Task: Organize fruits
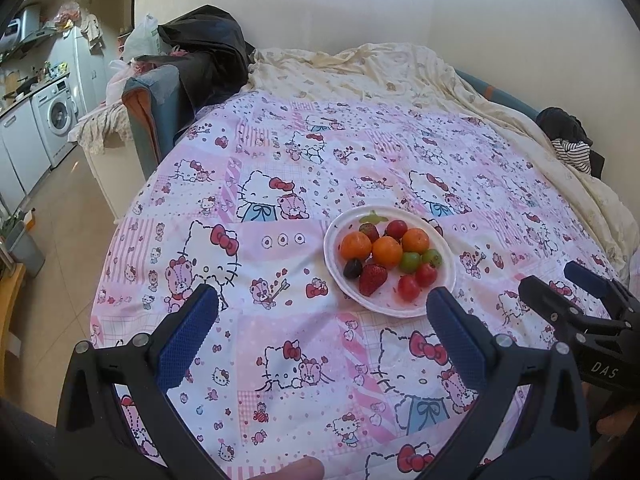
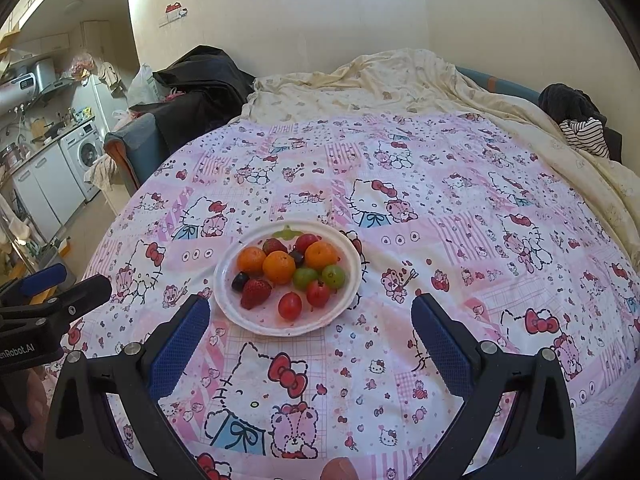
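Plate (image 1: 446, 284) of fruit (image 1: 387, 251) sitting on bed (image 1: 280, 200). Left gripper (image 1: 322, 304) and right gripper (image 2: 310, 312) both hovering wide open, empty. Left view showing right gripper at right edge; right view showing left one at left edge.

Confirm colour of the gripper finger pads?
Blue textured finger pads on black frames; right wrist view shows them best.

Pink cartoon bedsheet (image 2: 400, 200), cream quilt (image 2: 400, 84) (rumpled), washing machine (image 2: 86, 152).

Just beyond the right finger of the left gripper (image 1: 322, 312), whose fingers (image 1: 188, 332) stand wide apart, a white plate (image 1: 444, 292) of oranges (image 1: 387, 251), strawberries (image 1: 373, 279) and grapes (image 1: 410, 261) sits on the bed's pink cartoon sheet (image 1: 280, 184). The right gripper (image 1: 560, 288) hovers farther right.
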